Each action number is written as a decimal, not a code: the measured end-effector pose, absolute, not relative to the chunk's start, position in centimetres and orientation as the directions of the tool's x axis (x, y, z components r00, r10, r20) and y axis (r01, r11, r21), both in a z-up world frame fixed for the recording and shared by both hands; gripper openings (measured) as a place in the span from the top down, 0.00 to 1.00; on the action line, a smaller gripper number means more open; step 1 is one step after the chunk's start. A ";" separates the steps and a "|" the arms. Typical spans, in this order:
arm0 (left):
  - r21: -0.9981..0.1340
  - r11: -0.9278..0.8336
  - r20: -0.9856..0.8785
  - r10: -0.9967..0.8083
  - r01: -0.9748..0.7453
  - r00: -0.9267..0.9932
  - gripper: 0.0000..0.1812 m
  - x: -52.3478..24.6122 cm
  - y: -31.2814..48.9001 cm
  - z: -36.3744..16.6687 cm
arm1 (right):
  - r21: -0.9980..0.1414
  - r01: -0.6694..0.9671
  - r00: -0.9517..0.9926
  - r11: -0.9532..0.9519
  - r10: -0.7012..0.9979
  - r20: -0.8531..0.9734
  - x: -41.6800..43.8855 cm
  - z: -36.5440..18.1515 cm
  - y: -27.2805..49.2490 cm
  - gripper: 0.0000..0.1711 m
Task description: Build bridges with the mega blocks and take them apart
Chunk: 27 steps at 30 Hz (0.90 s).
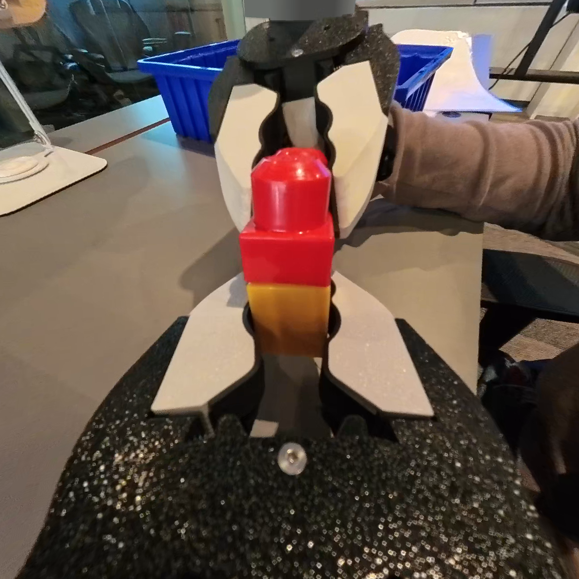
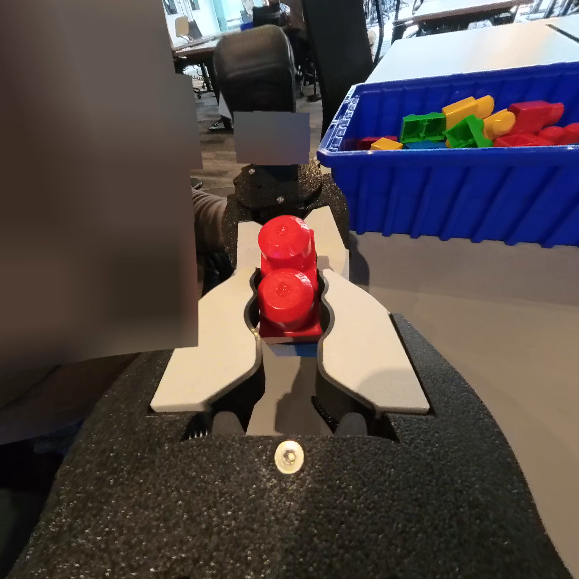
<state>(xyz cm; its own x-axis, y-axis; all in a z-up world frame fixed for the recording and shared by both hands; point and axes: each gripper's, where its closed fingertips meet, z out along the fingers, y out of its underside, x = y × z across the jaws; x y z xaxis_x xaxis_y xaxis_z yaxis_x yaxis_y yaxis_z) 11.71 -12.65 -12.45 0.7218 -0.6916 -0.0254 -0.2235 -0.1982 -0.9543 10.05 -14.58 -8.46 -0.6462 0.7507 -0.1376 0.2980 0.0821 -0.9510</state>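
Surface: grey table (image 1: 94, 250) fills the left of your left wrist view, with a white pad (image 1: 47, 175) at upper left.
Bin: blue bin (image 2: 454, 200) at upper right of your right wrist view, loose blocks (image 2: 470, 125) inside.
Stack: red block (image 1: 286, 250) sits on a yellow block (image 1: 288, 319), centre frame.
Left gripper (image 1: 288, 316): you have it clamped on the yellow block.
Right gripper (image 2: 288, 310): you have it clamped on the red block; a blue piece (image 2: 294, 349) shows under it.
Obstruction: each gripper blocks the other's view beyond the stack.
Sleeve: grey sleeve (image 1: 485, 175) at right.
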 end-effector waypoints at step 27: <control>-0.999 -0.031 -0.013 -0.570 -0.037 0.821 0.60 10.1 -10.8 -8.7 | -0.863 0.446 0.201 0.238 0.913 0.355 30.0 3.0 11.6 0.80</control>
<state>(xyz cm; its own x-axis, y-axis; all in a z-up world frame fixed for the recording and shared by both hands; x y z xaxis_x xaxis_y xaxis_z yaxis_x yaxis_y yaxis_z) 10.07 -10.83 -8.71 0.8214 -0.5702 -0.0129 -0.0373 -0.0311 -0.9988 30.02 11.56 2.96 0.2015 0.9127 0.3555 0.4462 0.2375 -0.8628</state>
